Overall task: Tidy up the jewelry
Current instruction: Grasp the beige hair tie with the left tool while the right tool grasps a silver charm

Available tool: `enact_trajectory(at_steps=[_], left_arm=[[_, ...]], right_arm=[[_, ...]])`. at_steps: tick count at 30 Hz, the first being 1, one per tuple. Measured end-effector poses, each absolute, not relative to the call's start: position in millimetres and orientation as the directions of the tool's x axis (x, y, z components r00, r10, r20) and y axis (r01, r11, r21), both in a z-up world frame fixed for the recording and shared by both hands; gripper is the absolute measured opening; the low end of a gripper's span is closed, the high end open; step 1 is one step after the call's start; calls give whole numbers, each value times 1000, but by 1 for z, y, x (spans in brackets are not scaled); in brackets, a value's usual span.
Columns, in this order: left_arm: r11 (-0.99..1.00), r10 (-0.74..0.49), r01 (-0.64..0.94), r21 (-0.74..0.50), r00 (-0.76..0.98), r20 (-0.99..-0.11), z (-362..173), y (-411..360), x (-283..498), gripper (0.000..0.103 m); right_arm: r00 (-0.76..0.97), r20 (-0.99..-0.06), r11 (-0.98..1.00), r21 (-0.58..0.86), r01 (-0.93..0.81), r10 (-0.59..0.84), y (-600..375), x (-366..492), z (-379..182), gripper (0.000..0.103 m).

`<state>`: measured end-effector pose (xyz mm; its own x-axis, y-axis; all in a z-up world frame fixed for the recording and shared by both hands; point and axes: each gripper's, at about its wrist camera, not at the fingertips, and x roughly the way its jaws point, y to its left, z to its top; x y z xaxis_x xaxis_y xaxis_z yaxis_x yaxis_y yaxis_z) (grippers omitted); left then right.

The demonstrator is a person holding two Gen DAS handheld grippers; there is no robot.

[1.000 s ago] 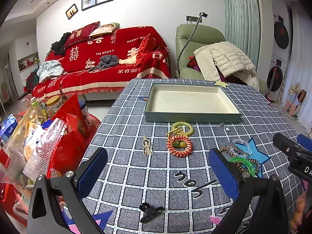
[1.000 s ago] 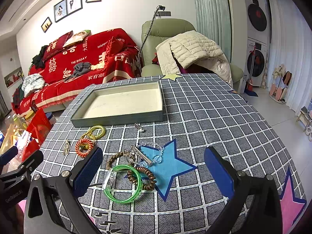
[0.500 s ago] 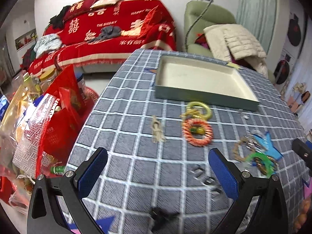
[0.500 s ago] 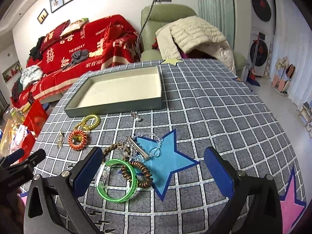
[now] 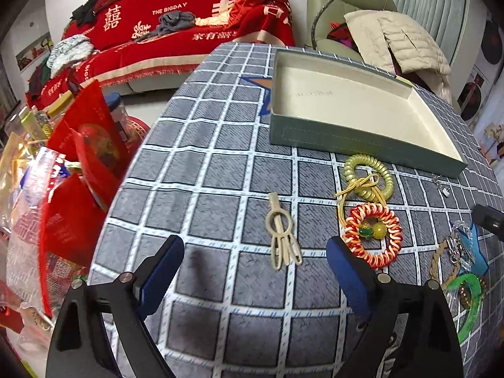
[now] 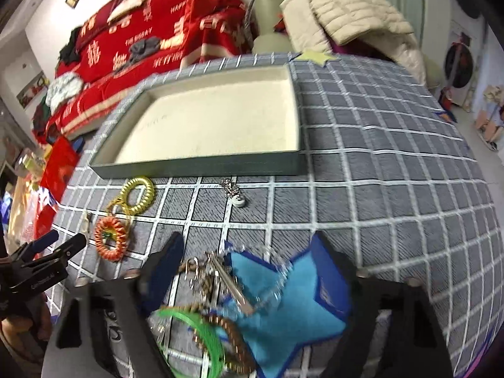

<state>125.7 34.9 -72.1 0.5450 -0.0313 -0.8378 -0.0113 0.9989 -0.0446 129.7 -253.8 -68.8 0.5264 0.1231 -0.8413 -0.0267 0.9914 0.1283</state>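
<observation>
Both tongs have dropped toward the surface (image 5: 201,170) and tipped downward; the sofa wall that filled the upper frame earlier is mostly out of view.

Left tongs (image 5: 255,253): spread, nothing between the pads. A cream hair clip (image 5: 281,231) lies on the cloth just ahead of them, at about 12 o'clock, untouched.

Right tongs (image 6: 249,253): jaws have just been closing partway, not yet pressing on anything. Between and just below them sits a tangled pile: silver chain and clasp (image 6: 220,271), brown beaded bracelet (image 6: 226,324), green bangle (image 6: 192,324), all on or beside a blue star patch (image 6: 299,286).

Empty grey tray (image 6: 201,167) with cream lining, at 12 o'clock from both tongs, well apart from the pile. Yellow coil tie (image 5: 367,173) and red-and-white coil tie (image 5: 373,234) lie near its front wall, the small pendant (image 6: 234,193) at 1 o'clock of the right tongs' left pad.

Risks, as I judge them:
- Pile is interlinked; closing on one piece may drag the chain or bangle along and scatter them short of the tray.
- Thin chain could slip from wide flat pads.
- Right view is motion-blurred, so aim over the pile looks uncertain.
- Pads could snag the soft cloth.

Writing:
- Red sofa cover (image 5: 189,15): "THE BIGDAY", part of "HAPPY W…", and Chinese characters including 囍.
- Faint lettering on the tray floor, unreadable.
- Small print on the left tool's body in the right view, too blurred to read.
</observation>
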Motion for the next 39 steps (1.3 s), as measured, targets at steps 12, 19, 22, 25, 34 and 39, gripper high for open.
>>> enact_trajectory(at_steps=[12,19,22,25,34,39], left_arm=[[998,-43,54,-16,555,-830,-75,15,130,80],[993,-102,111,-48,558,-823,-71,11,132,40],[987,-160,111,-118,542,-825,-67,18,133,40],[983,-185,117,-145,552,-813,-56,21,131,40],[965,-250,216,-147,608,-754,0,5,151,40],[959,-269,243,-146,616,-740,19,-11,189,40]], right_arm=[[494,-863,994,70,-89,105,-229,174,-91,46],[497,-863,993,40,-110,90,-225,167,-90,12],[503,-852,988,96,-122,145,-228,162,-82,12],[525,-830,981,128,-143,185,-229,158,-66,12],[573,-775,964,218,-152,266,-239,169,-20,12],[587,-766,964,229,-132,262,-248,195,-7,12]])
